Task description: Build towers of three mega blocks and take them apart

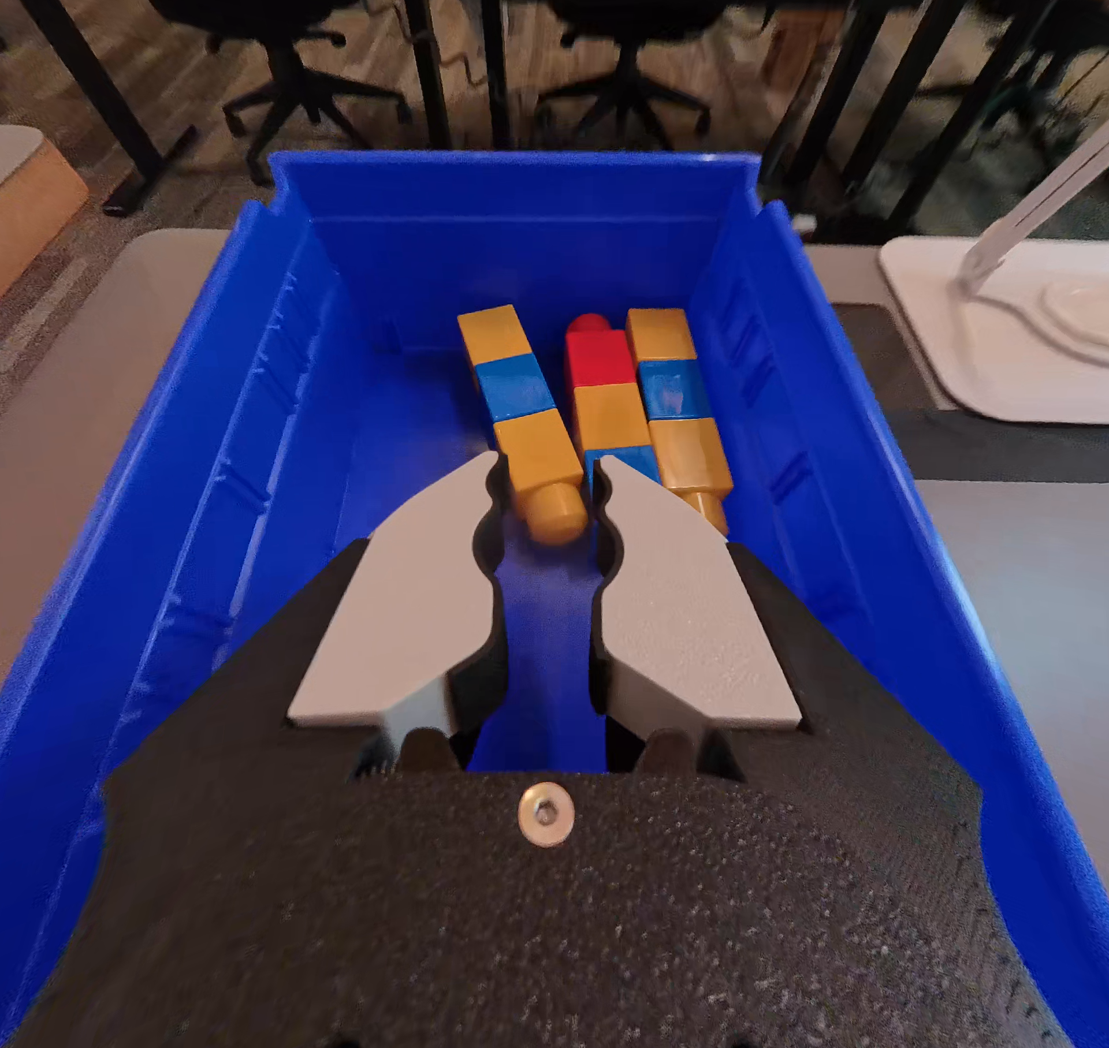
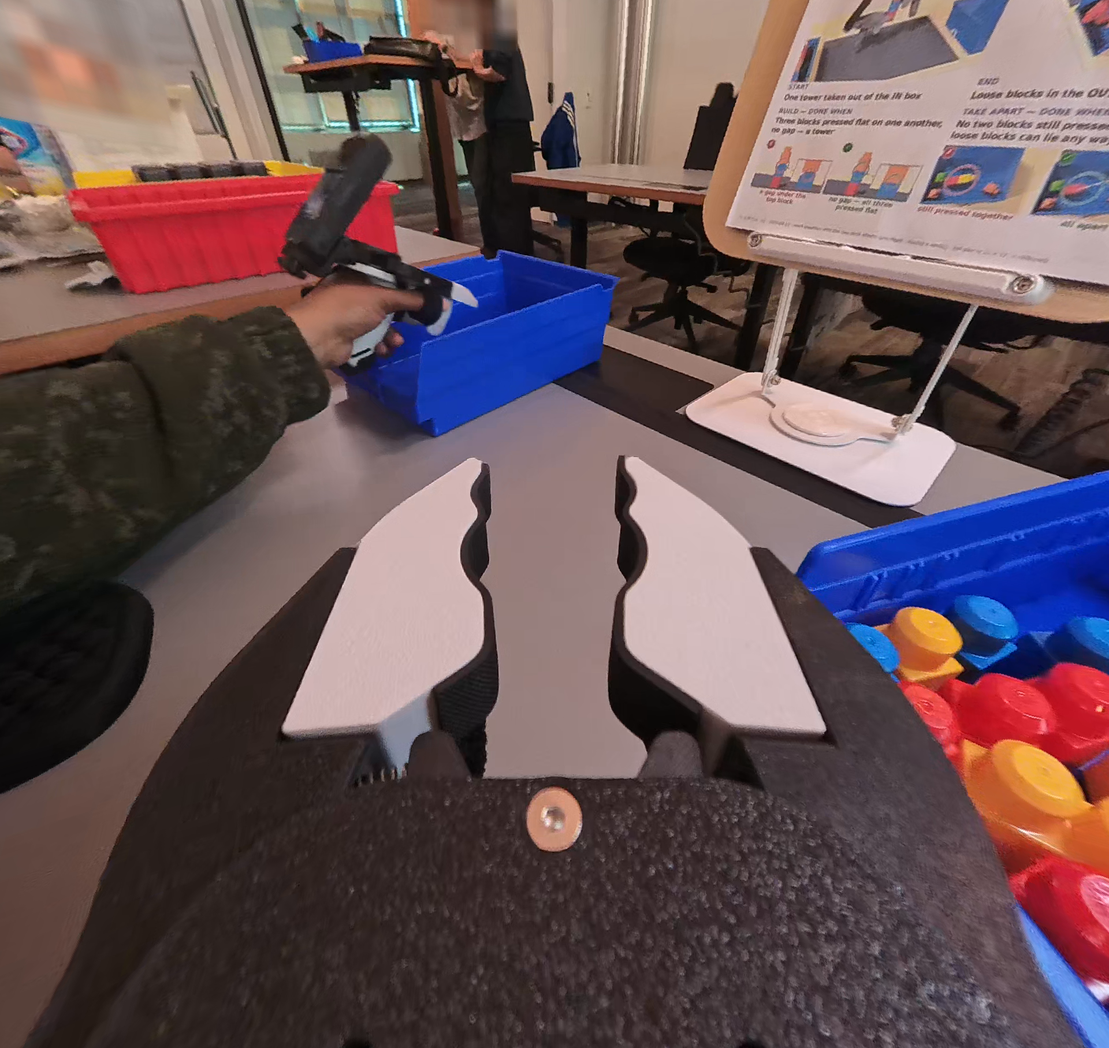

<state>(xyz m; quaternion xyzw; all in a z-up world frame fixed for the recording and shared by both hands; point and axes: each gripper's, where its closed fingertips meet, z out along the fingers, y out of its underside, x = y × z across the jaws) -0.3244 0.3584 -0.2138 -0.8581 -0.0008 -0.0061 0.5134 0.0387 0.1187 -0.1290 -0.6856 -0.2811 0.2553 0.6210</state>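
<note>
In the left wrist view, three towers of three blocks lie flat in a blue bin (image 1: 414, 263): a yellow-blue-yellow tower (image 1: 519, 407) on the left, a red-yellow-blue tower (image 1: 606, 401) in the middle, a yellow-blue-yellow tower (image 1: 678, 413) on the right. My left gripper (image 1: 547, 467) is open and empty inside the bin, its tips just short of the left tower's peg. It also shows in the right wrist view (image 2: 447, 305), over that bin (image 2: 516, 353). My right gripper (image 2: 551, 470) is open and empty above the grey table (image 2: 360, 479).
A second blue bin (image 2: 960, 551) with several loose red, yellow and blue blocks (image 2: 1014, 713) sits at the right. A white stand (image 2: 822, 437) holds an instruction sheet (image 2: 936, 89). A red bin (image 2: 210, 227) and a standing person (image 2: 498, 137) are behind. A sleeved arm (image 2: 138, 437) crosses at left. Across from one pair of fingers to the other is roughly 45 centimetres.
</note>
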